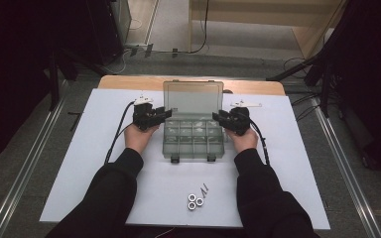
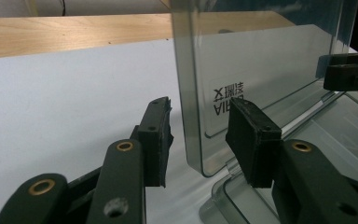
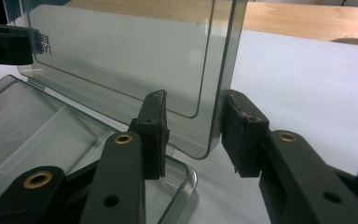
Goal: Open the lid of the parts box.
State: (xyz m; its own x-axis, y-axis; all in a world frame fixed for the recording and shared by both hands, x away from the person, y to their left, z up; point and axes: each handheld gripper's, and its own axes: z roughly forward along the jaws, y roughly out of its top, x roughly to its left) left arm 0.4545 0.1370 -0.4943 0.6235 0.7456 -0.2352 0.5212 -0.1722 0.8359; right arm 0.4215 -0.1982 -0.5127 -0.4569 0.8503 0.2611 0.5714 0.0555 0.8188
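A clear grey compartment box (image 1: 193, 141) lies open mid-table with its lid (image 1: 193, 96) standing upright at the back. My left gripper (image 1: 166, 114) is at the lid's left edge. In the left gripper view its jaws (image 2: 198, 116) straddle that edge of the lid (image 2: 261, 60), with gaps on both sides. My right gripper (image 1: 216, 117) is at the lid's right edge. Its jaws (image 3: 193, 112) straddle the lid (image 3: 121, 51) there: the outer pad is close to the rim, the inner pad apart from it. Both grippers are open.
Three metal nuts (image 1: 195, 200) and two small screws (image 1: 204, 189) lie on the white mat (image 1: 79, 148) near the front edge, between the forearms. A wooden table edge (image 1: 129, 82) runs behind the mat. Cables trail from both grippers.
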